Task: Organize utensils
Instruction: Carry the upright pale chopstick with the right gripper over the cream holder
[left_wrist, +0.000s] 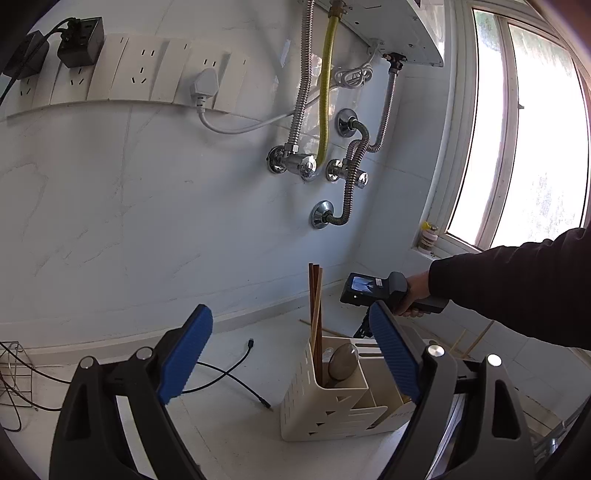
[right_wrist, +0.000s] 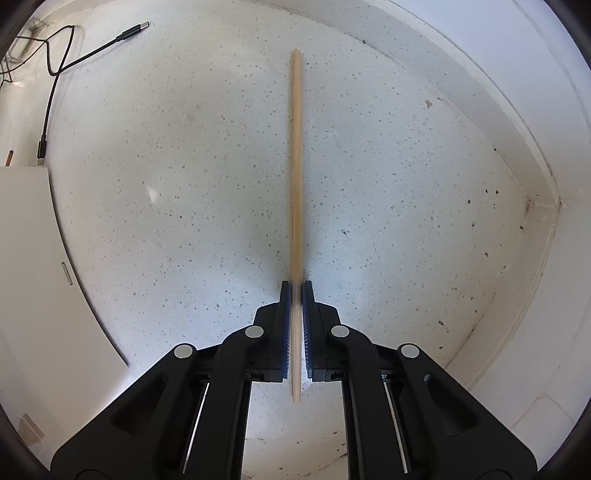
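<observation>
My right gripper (right_wrist: 296, 291) is pinching a light chopstick (right_wrist: 296, 155). The stick points straight out over the speckled counter (right_wrist: 184, 184). My left gripper (left_wrist: 291, 343) is wide open and holds nothing. It hangs above the white holder (left_wrist: 332, 410). Two brown chopsticks (left_wrist: 316, 295) and a spoon (left_wrist: 343, 362) stand in the holder's left slot. A black cable (left_wrist: 236, 376) lies beside it.

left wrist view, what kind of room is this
Most likely a home kitchen: a speckled countertop carries a white utensil caddy holding chopsticks, and water-heater hoses run down the tiled wall beside a window.
</observation>
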